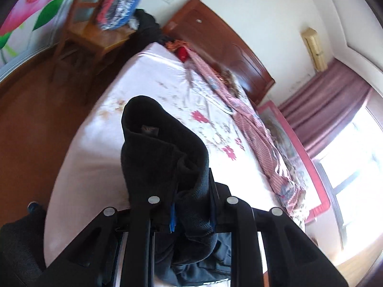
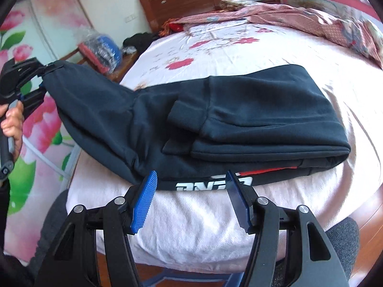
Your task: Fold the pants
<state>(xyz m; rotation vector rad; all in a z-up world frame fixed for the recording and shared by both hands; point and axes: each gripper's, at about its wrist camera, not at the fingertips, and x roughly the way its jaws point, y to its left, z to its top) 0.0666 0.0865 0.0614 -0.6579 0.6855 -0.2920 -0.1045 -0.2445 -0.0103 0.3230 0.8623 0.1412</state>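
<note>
Pants (image 2: pixel 215 119), dark navy and already doubled over, lie across the near part of the bed (image 2: pixel 239 55), filling the middle of the right wrist view. Their end at 9 o'clock is lifted off the sheet, pinched in the left gripper (image 2: pixel 44 81), whose jaws are clamped on bunched fabric. At 6 o'clock the right gripper (image 2: pixel 191 201) hangs with blue pads (image 2: pixel 143 203) spread wide, holding nothing, just short of what seems a printed waistband. A striped quilt (image 2: pixel 299 16) lies at 1 o'clock.

Dark folded pants (image 2: pixel 215 119) on bed, one end lifted
</note>
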